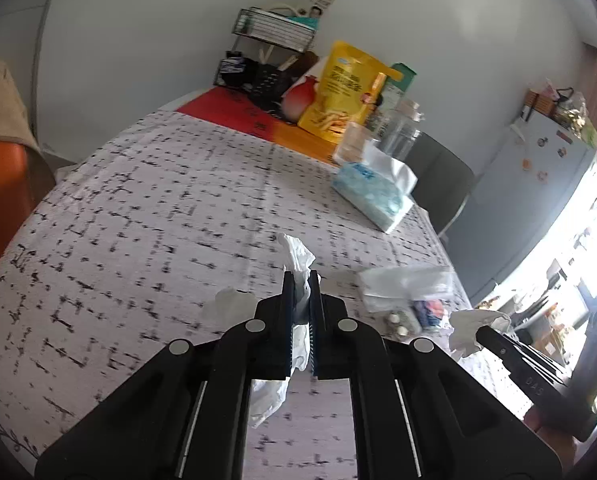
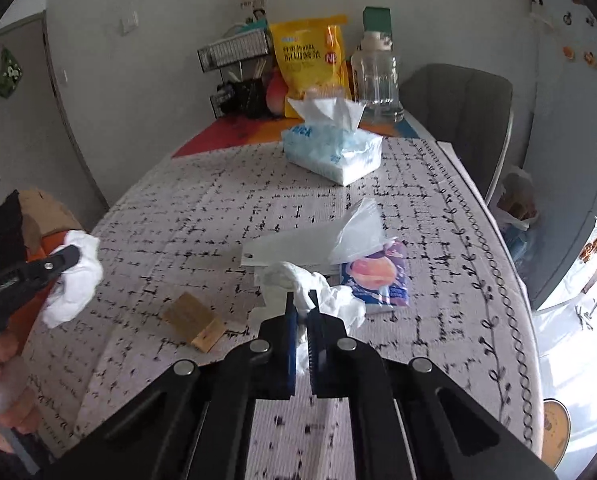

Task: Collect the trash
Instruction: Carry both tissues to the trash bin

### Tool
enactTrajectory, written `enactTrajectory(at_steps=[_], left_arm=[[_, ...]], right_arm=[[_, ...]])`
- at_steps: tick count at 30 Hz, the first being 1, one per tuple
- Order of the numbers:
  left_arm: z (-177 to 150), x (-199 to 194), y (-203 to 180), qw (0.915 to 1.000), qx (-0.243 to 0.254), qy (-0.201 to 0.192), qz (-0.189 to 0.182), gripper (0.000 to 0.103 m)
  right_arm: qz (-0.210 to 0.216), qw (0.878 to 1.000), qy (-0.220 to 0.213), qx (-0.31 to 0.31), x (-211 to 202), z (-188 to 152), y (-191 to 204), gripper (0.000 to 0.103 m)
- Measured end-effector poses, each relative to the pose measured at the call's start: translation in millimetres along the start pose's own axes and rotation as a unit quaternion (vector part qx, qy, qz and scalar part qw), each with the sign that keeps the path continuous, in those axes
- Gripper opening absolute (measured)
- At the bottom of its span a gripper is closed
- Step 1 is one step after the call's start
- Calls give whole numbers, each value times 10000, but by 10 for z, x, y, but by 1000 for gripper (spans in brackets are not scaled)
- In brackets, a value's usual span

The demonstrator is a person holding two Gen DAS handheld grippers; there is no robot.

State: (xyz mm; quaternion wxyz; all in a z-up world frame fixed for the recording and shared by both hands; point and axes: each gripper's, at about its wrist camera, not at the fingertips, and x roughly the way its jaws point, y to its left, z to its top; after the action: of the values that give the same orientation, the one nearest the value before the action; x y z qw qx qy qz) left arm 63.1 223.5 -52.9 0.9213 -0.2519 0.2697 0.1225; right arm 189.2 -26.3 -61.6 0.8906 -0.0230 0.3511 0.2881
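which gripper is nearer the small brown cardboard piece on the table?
Right. The right gripper sits just right of the brown cardboard piece; the left gripper hangs farther off at the table's left edge.

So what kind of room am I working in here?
Most likely a home dining or kitchen area: a fridge with magnets, a table with a patterned cloth, and a snack bag beside a glass jar.
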Motion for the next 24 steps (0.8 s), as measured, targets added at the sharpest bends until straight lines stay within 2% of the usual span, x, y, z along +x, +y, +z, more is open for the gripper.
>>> enactTrajectory(at_steps=[14,24], left_arm=[[-172,35,-892,9966,623,116,-520,7],[-358,198,-1632,9898,1057,286,-910,7]], right_arm=[[-102,9978,-399,511,-632,-186,-517,5],[-460,9927,-546,976,-970,-387,-1096,6]])
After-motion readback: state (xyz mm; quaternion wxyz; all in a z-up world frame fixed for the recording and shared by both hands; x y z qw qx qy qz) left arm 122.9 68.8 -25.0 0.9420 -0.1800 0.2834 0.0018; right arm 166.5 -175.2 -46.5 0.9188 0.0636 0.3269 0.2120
